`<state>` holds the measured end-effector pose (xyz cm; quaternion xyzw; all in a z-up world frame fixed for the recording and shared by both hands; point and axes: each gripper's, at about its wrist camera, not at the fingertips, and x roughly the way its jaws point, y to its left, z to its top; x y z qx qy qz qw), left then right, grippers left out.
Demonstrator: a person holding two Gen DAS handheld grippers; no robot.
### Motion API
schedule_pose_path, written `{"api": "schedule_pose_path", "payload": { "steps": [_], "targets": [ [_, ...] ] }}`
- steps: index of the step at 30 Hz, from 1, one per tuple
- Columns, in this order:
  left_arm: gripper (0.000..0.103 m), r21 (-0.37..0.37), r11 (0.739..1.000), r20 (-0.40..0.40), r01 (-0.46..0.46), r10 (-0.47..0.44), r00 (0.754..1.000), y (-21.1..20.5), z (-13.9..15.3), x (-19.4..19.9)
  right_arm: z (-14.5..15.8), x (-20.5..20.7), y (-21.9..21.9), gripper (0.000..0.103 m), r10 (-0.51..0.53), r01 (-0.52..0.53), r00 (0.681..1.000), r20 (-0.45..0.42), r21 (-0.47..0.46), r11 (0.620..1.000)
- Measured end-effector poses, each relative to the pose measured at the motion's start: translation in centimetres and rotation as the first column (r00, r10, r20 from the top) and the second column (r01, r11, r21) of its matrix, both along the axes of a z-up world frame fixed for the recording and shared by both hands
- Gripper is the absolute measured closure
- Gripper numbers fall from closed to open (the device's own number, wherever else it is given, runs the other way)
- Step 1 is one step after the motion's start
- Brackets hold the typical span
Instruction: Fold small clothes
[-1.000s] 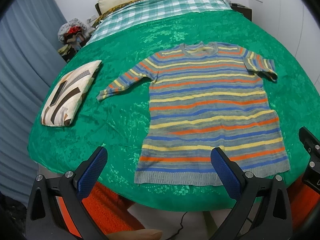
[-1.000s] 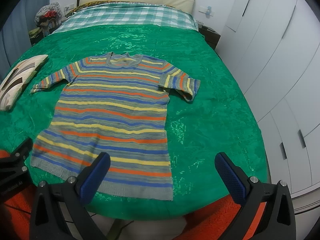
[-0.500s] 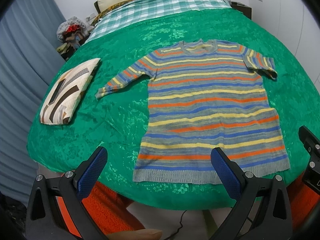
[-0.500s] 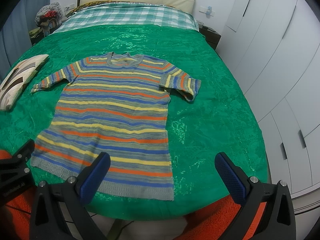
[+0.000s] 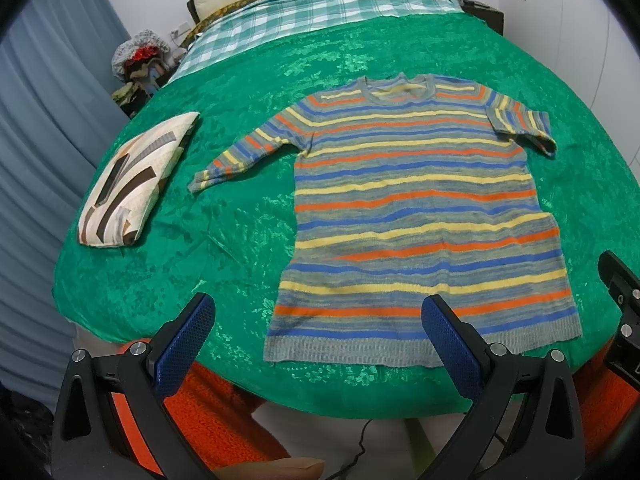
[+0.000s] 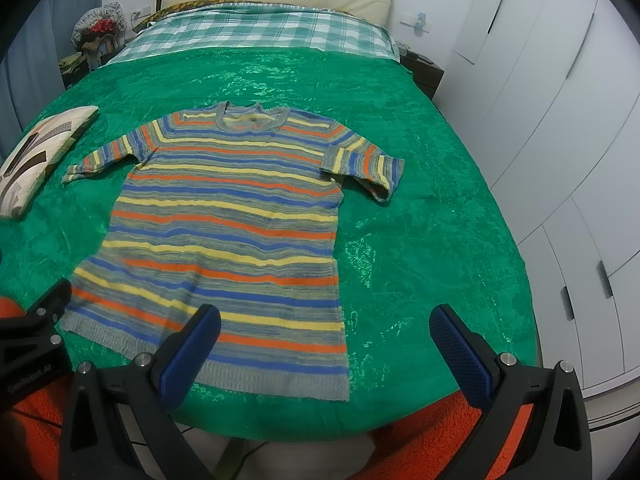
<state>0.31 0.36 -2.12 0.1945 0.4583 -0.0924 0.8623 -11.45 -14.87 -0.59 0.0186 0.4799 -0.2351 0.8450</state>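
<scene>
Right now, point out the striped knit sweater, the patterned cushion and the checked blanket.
Striped knit sweater [image 5: 416, 216], left wrist view, chest.
Beige patterned cushion [image 5: 132, 184], left wrist view, top face.
Green-and-white checked blanket [image 6: 256, 34], right wrist view, middle.

A patterned cushion [image 5: 134, 184] lies on the green bedspread [image 5: 248, 208], near a checked blanket [image 5: 320, 8].

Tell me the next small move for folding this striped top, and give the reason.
Probably lower the left hand-held gripper onto the left sleeve to fold it inward. The striped top lies flat and unfolded, sleeves spread, and both the left and the right hand-held gripper hang open, empty.
</scene>
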Motion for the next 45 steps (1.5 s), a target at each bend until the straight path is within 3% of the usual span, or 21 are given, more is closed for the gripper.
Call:
{"api": "schedule_pose_path", "payload": {
  "steps": [15, 19, 23, 27, 30, 37, 39, 42, 43, 45],
  "targets": [
    [0.000, -0.006, 1.000, -0.005, -0.002, 0.002, 1.000, -0.1, -0.2, 0.2, -0.3, 0.1, 0.0, 0.000, 0.019, -0.019, 1.000, -0.001, 0.000, 1.000],
    [0.000, -0.037, 0.999, -0.081, 0.011, -0.014, 0.997, 0.1, -1.3, 0.9, -0.3, 0.3, 0.1, 0.000, 0.042, -0.042, 0.999, 0.014, 0.005, 0.999],
    [0.000, 0.027, 1.000, -0.122, -0.004, 0.007, 0.992, 0.8, -4.5, 2.2, -0.7, 0.2, -0.3, 0.000, 0.131, -0.145, 0.981, 0.144, 0.088, 0.986],
    [0.000, -0.004, 0.997, -0.187, -0.072, 0.070, 0.980, 4.1, -6.4, 5.7, -3.2, -0.3, -3.4, 0.000, 0.122, -0.202, 0.957, 0.262, 0.305, 0.931],
    [0.000, -0.008, 0.992, -0.158, -0.125, 0.122, 0.980, 6.4, -6.9, 9.2, -4.5, -0.7, -5.1, 0.000, 0.133, -0.240, 0.933, 0.335, 0.303, 0.922],
    [0.000, -0.060, 0.978, -0.100, -0.201, 0.194, 0.976, 8.8, -9.1, 18.0, -7.4, 5.5, -10.8, 0.000, 0.156, -0.189, 0.968, 0.195, 0.165, 0.968],
    [0.000, -0.066, 0.973, -0.103, -0.223, 0.215, 0.971, 9.2, -11.0, 20.0, -7.8, 8.0, -13.3, 0.000, 0.136, -0.169, 0.972, 0.194, 0.169, 0.971],
    [0.000, 0.025, 0.967, -0.144, -0.255, 0.255, 0.956, 9.5, -15.7, 22.4, -8.9, 12.6, -15.7, 0.001, 0.158, -0.182, 0.975, 0.154, 0.155, 0.971],
    [0.000, 0.027, 0.967, -0.165, -0.253, 0.254, 0.953, 9.5, -16.6, 22.5, -9.3, 14.3, -16.0, 0.005, 0.181, -0.200, 0.974, 0.133, 0.150, 0.968],
    [0.000, -0.040, 0.964, -0.141, -0.264, 0.257, 0.956, 10.3, -17.3, 21.9, -10.8, 17.9, -16.2, 0.012, 0.240, -0.250, 0.967, 0.086, 0.135, 0.959]
  ]
}}
